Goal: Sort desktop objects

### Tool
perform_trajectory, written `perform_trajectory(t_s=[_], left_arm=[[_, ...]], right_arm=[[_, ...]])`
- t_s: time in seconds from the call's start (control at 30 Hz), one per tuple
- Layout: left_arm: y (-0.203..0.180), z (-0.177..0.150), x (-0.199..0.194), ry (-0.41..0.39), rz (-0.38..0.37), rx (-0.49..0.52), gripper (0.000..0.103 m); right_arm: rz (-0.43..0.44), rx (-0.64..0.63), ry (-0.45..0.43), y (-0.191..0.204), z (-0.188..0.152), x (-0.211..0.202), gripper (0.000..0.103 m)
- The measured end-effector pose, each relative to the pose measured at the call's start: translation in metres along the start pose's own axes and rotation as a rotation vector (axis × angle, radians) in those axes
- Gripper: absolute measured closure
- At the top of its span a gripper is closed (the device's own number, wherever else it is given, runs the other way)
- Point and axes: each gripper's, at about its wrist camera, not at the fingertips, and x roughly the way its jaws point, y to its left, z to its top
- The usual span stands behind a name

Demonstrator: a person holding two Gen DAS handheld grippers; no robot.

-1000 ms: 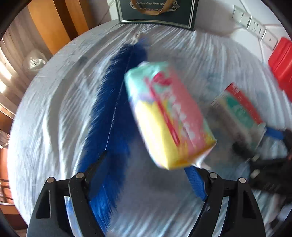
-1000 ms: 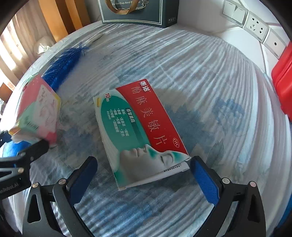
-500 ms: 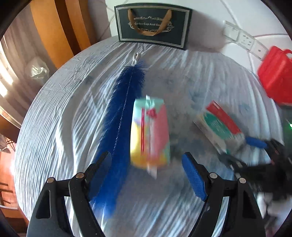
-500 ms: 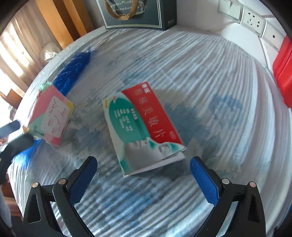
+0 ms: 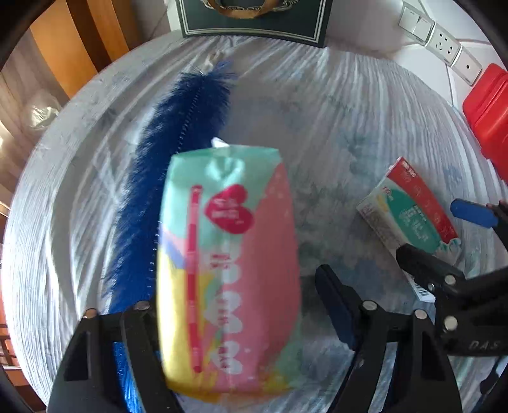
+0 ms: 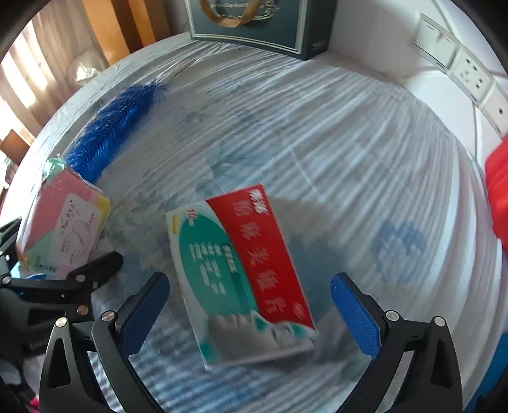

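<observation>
White wall [image 5: 374, 28] with sockets [image 5: 444, 44], striped tablecloth [image 5: 349, 95], wooden panels [image 5: 79, 47].

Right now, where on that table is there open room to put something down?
Bare cloth lies between the medicine box, the dark gift bag and the red container. It is crowded on the left, around the blue brush and tissue pack.

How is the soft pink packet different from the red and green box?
The tissue packet is soft and puffy in pink, mint and yellow; the medicine box is flat and stiff, red and green. The packet bears a red heart, the box large Chinese characters. The packet sits between the left claw's fingers, the box between the right claw's. Both are rectangular, and both claws are open.
</observation>
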Motion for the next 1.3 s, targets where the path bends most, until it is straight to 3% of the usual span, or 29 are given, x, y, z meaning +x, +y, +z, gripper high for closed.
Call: perform_trajectory(t_s=[0.07,0.1,0.13,0.27,0.47,0.87,1.1,1.3], left_arm=[[0.006,0.003,0.001,-0.005,-0.002,-0.016,0.033],[0.007,0.003,0.0,-0.008,-0.001,-0.017,0.037],[0.007,0.002,-0.001,-0.012,-0.001,-0.016,0.042],[0.008,-0.001,-0.006,-0.013,-0.01,-0.026,0.056],[0.006,-0.019,-0.036,-0.057,-0.024,-0.024,0.057],[-0.014,-0.082,-0.186,-0.287,-0.023,0.01,0.057],[-0.02,-0.116,-0.269,-0.434,-0.06,0.082,0.057],[-0.009,-0.151,-0.312,-0.496,-0.1,0.146,0.057]], right_arm=[[-0.007,-0.004,0.005,0.001,0.002,0.003,0.005],[-0.011,-0.01,0.009,0.003,0.002,0.005,0.017],[-0.01,-0.015,0.015,0.006,0.002,0.007,0.022],[-0.012,-0.032,0.019,0.014,-0.005,0.007,0.023],[-0.007,-0.001,-0.047,0.015,-0.027,-0.034,0.024],[-0.01,0.068,-0.278,0.035,-0.098,-0.19,0.024],[-0.079,0.114,-0.438,0.057,-0.141,-0.286,0.024],[-0.149,0.18,-0.496,0.089,-0.182,-0.334,0.024]])
